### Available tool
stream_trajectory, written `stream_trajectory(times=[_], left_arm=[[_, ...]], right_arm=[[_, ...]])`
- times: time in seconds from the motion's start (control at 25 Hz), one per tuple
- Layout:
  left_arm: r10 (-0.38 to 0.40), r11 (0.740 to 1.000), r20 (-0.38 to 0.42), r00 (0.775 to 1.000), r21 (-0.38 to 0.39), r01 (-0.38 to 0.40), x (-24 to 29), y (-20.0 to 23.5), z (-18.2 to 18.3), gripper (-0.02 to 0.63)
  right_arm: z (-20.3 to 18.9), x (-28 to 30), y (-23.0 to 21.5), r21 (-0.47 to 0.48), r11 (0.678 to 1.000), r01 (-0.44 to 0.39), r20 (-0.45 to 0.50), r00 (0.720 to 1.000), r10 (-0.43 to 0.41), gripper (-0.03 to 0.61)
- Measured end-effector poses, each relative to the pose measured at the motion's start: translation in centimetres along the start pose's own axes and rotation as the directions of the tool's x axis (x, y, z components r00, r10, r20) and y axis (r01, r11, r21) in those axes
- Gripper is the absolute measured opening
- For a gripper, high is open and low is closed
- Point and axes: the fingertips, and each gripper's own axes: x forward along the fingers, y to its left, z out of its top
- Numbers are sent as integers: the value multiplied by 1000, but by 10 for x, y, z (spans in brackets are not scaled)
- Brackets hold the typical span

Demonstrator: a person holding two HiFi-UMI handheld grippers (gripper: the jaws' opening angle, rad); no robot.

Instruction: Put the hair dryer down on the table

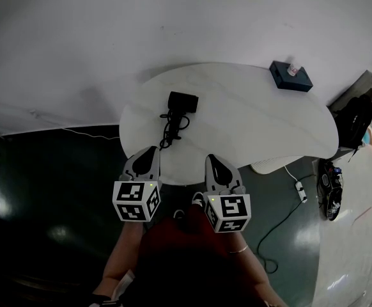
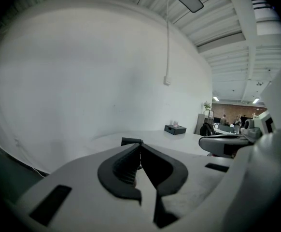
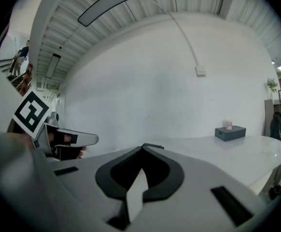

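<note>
1. The table (image 1: 250, 126) is the biggest thing in front of you. It is white and smooth, with a round edge. It stands on a dark, shiny floor (image 1: 52, 171) by a plain white wall (image 1: 109, 37).
2. Your two bare arms reach forward from your body. Your left arm (image 1: 125, 245) and right arm (image 1: 240, 254) hold the tools side by side at the near edge of the table. Both tools point ahead at the table and tip down a little.
3. The left hand-held gripper (image 1: 147, 153) is white hard plastic with black curved jaws. It has a cube with black and white squares at the back. Its own view shows the jaws of the left hand-held gripper (image 2: 140, 146) closed tight, tip to tip. There is nothing between them.
4. The right hand-held gripper (image 1: 211, 162) looks the same. Its own view shows the jaws of the right hand-held gripper (image 3: 142, 149) closed at the tips too. It holds nothing and touches nothing.
5. The hair dryer (image 1: 181, 102) lies on the table, past the left hand-held gripper and well apart from it. It is black and boxy. Its black cord (image 1: 170, 130) lies in a loose bunch on the side near you.
6. A small dark blue box (image 1: 291, 77) sits near the far right edge of the table, well apart from the hair dryer.
</note>
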Motion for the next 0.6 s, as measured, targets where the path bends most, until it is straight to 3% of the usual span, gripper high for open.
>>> stream_trajectory(times=[0.6], left_arm=[[-4, 1000, 44, 999, 19, 3, -21, -5, 7, 28]], right_arm=[[9, -14, 6, 3, 1000, -4, 54, 999, 4, 15]])
